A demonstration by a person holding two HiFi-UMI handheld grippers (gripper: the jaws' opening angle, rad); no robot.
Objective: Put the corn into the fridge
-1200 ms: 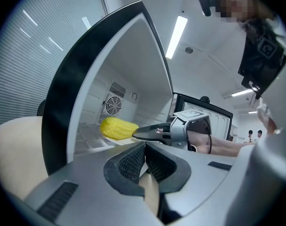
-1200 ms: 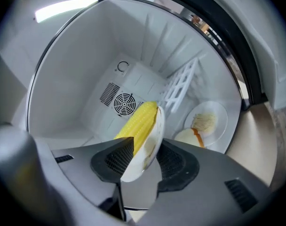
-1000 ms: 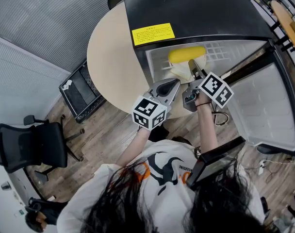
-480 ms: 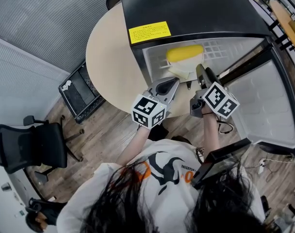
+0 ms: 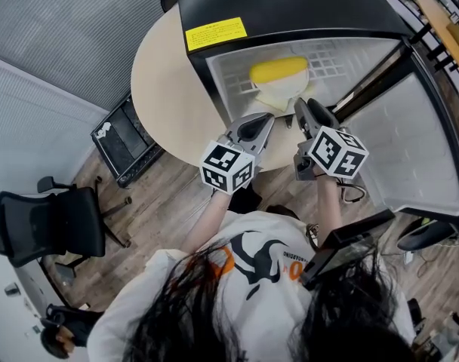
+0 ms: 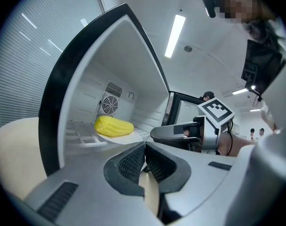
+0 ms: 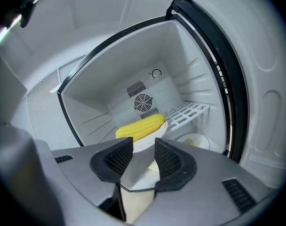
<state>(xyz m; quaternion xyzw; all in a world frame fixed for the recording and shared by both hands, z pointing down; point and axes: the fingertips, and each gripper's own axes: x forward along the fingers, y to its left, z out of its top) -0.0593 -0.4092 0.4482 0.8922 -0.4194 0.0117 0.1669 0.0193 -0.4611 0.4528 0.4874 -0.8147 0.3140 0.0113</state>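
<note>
1. Fridge [image 5: 290, 6] is set on a round table [image 5: 165, 89], door [image 5: 411, 149] swung wide to the right; a yellow label [image 5: 216, 33] is seen on top.
2. Corn [image 5: 278, 69] is laid on a white plate [image 5: 275, 98] on the wire shelf [image 7: 187, 112] inside, in front of the fan grille [image 7: 144, 102].
3. Left gripper [image 6: 144, 149]: jaws pressed together, nothing held; kept just outside the fridge mouth.
4. Right gripper [image 7: 143, 145]: jaws apart and closing, nothing btwn them; plate edge is seen just beyond the tips.
5. Nearby on the floor: office chair [image 5: 41, 228] and black crate [image 5: 124, 145], left of the table.
</note>
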